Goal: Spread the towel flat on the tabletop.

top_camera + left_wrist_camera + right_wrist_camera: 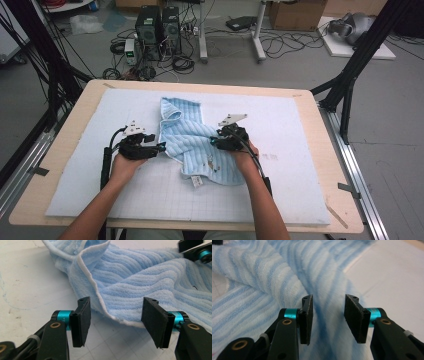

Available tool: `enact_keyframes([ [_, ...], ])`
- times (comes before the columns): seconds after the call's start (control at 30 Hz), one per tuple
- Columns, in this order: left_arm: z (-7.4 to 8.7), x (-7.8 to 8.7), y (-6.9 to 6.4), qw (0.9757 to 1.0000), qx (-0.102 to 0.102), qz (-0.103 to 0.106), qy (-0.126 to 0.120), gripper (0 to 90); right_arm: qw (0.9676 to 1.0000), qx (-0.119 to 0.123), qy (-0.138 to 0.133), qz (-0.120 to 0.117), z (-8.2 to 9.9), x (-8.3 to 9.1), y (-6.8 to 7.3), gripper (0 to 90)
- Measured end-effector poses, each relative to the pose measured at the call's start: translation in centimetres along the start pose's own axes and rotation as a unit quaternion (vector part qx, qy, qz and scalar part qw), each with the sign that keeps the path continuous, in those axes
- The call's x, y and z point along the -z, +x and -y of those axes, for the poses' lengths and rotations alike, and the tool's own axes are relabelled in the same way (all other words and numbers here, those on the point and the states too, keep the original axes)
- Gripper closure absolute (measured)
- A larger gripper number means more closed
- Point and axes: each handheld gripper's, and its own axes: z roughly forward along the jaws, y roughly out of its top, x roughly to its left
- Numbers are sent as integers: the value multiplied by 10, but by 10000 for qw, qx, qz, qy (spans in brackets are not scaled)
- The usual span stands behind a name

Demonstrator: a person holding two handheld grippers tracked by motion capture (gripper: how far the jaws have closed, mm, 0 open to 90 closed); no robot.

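Observation:
A light blue striped towel (pixel 187 140) lies rumpled and partly folded on the white mat (pixel 280 190), a small label (pixel 197 181) at its near edge. My left gripper (pixel 159 147) sits at the towel's left edge. In the left gripper view its jaws (pixel 116 317) stand open, with the towel's white hem (pixel 140 277) just beyond them and nothing pressed between the pads. My right gripper (pixel 214 142) hovers at the towel's right side. Its jaws (pixel 328 315) are open over the blurred striped cloth (pixel 262 277), not pinching it.
The mat covers a wooden table (pixel 65 135) with bare board at its borders. Black frame posts stand at the back left and right. Computers, cables and boxes lie on the floor beyond. The other gripper's tip (pixel 200 251) shows across the towel.

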Motion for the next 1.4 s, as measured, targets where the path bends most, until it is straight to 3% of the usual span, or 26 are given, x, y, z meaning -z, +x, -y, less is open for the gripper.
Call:
enact_keyframes([
  [0.07, 0, 1, 1, 10000, 13, 5, -31, 410, 9998, 3, 195, 0, -1, -11, 3, 551],
  [0.13, 0, 1, 1, 10000, 31, 2, -59, 410, 9989, 72, 435, 166, 0, -20, 4, 575],
  [0.2, 0, 2, 2, 9999, 47, -7, -96, 411, 9991, -65, 399, 103, 0, -22, 2, 640],
  [0.27, 0, 2, 4, 9999, 65, -6, -125, 411, 9992, -32, 407, 7, 0, -21, 2, 758],
  [0.37, 0, 2, 5, 9999, 56, -15, -135, 411, 9990, 28, 422, 109, -1, -21, 2, 814],
  [0.43, 0, 2, 4, 9999, 52, 16, -150, 411, 9988, -91, 421, 219, -1, -22, -2, 816],
  [0.5, -1, 2, 3, 9999, 28, 23, -163, 410, 9977, -145, 409, 529, -1, -22, -5, 815],
  [0.7, -1, 2, 2, 9995, -27, 144, -263, 401, 9901, -364, 447, 1280, 1, -20, -17, 799],
  [0.83, -1, 1, 0, 9995, -55, 252, -208, 401, 9891, -553, 415, 1303, 2, -18, -18, 665],
  [1.0, 0, -2, -6, 9986, -198, 496, -56, 419, 9894, -632, 77, 1304, 6, 2, -15, 522],
  [1.07, 1, -4, -11, 9977, -283, 619, 44, 444, 9894, -637, -53, 1304, 11, 13, -13, 509],
  [1.17, 2, -10, -19, 9950, -446, 853, 274, 503, 9896, -678, -143, 1259, 23, 31, -8, 492],
  [1.23, 4, -13, -27, 9919, -613, 1012, 468, 521, 9895, -667, -260, 1257, 30, 40, -6, 494],
  [1.4, 8, -27, -46, 9884, -800, 1105, 661, 521, 9883, -671, -478, 1282, 48, 66, 4, 487],
])
